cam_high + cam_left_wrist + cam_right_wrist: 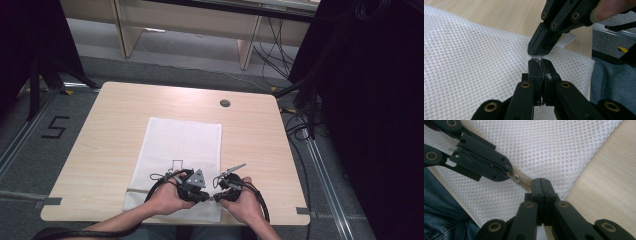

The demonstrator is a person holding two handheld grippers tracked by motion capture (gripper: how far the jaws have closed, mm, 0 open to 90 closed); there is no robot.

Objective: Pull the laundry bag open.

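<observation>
A white mesh fabric bag (182,150), rectangular and flat, lies on the pale wooden tabletop (110,125), its near edge reaching the near rim of the tabletop in front of the person. Both hands work at that near edge, right of its middle. The left hand-held gripper (202,196) has its black jaws pressed together; in the right gripper view its tip pinches a small metal zipper pull (514,177) on the bag's cream zipper tape (525,180). The right hand-held gripper (216,197) meets it tip to tip from the right, its jaws also pressed together, clamped on the edge of the mesh at the zipper tape just beside the pull. The person's blue denim trousers (441,210) show just below the near rim. A small round grey grommet (225,103) sits in the tabletop far beyond the bag.
</observation>
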